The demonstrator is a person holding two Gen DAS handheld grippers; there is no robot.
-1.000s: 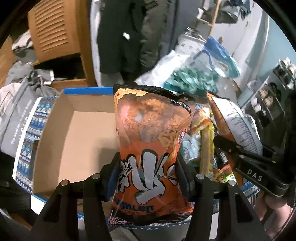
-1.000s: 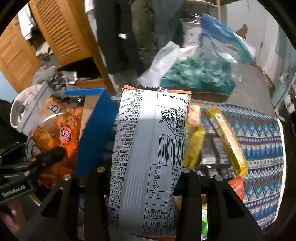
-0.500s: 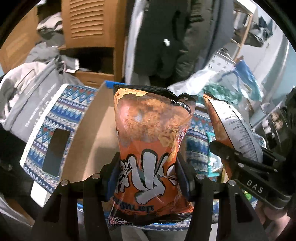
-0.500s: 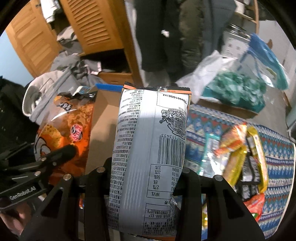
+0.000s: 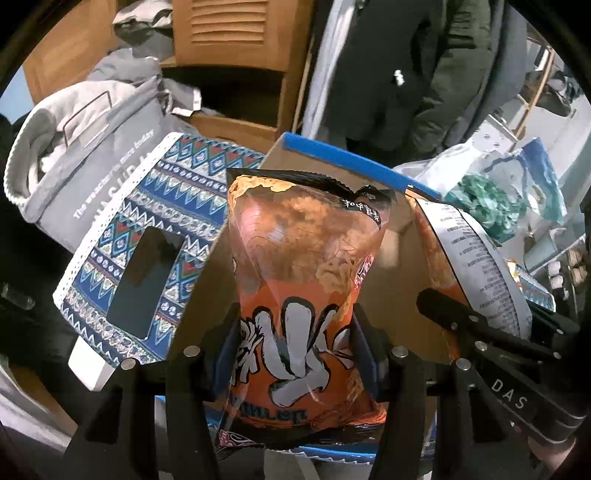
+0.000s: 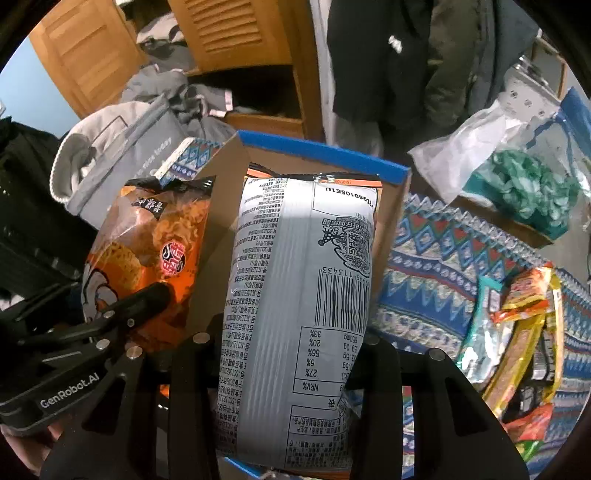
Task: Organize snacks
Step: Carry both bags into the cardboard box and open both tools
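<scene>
Two snack bags are being held upright, side by side, over an open cardboard box (image 6: 391, 221) with blue-edged walls. It is sitting on a patterned cloth (image 6: 436, 266) in blue, white and red, and its bare brown floor is showing behind both bags — it looks ready to receive them.

Behind the box, grey clothing (image 5: 92, 147) is piled against a wooden cabinet (image 5: 236, 33), and dark coats (image 6: 388, 66) are hanging further back. A clear plastic bag of green items (image 6: 528, 192) is lying off to the right.

On the cloth to the right of the box, a loose heap of snacks (image 6: 517, 332) in yellow, orange and silver wrappers is waiting, well apart from the grippers.

The left gripper (image 5: 291, 354) is squeezing the lower part of an orange bag (image 5: 303, 258), its fingers (image 5: 225, 354) pressing in from both sides so the printed front faces the camera. The right gripper (image 6: 284, 358) is clamping a second bag (image 6: 303, 295) the same way, its grey back panel with barcode and nutrition table facing its camera. Both bags are standing tall, probably so they can be slotted into the box on end rather than laid flat — that is a judgement. Neither bag is resting on the box floor yet, as far as can be seen.
</scene>
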